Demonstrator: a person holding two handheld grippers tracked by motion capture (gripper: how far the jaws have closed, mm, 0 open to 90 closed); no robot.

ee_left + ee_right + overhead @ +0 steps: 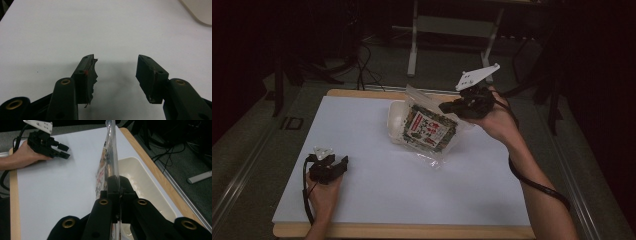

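A clear plastic bag (428, 129) with a green, red and white printed packet inside hangs tilted over the white mat (362, 150), its lower edge near the mat. My right gripper (447, 106) is shut on the bag's top edge (110, 167), jaws pressed together on the film. Behind the bag lies a cream shallow tray (396, 120) (140, 185). My left gripper (343, 163) rests low on the mat at the front left, jaws open (116, 75) with nothing between them. A torn scrap of pad material sticks out from its left finger (86, 77).
The white mat covers a wooden tabletop (412, 231) whose edge shows at front and back. Beyond the table stand a grey table frame (452, 30) and cables on the floor (362, 65). A black cable trails along the right forearm (537, 185).
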